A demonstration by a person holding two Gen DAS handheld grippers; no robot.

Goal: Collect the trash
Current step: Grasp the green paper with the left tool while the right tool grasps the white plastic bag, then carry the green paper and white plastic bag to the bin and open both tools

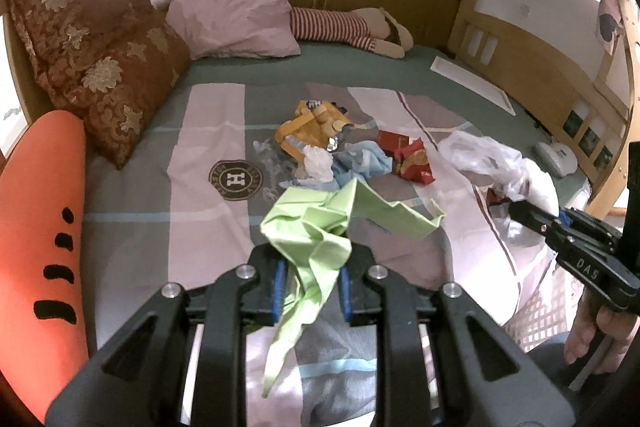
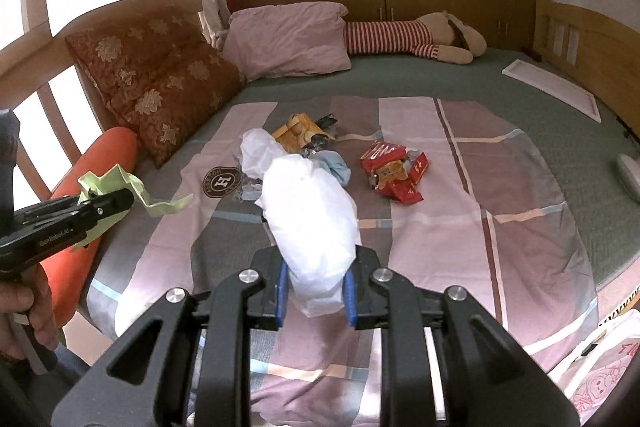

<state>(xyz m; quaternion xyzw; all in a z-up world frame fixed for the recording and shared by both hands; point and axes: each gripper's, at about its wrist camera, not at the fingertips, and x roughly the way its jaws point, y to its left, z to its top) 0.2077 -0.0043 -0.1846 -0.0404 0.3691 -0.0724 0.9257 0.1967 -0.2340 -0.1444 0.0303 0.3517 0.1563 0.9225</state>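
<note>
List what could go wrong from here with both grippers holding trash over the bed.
1. The green paper hangs loose from the left gripper and may slip free.
2. The white plastic bag bulges beyond the right gripper; it could tear or drop.
3. The red wrappers may be left behind.

Bedspread (image 2: pixel 500 187) lies open rightward — pillows (image 2: pixel 160 83) wall the left.
</note>
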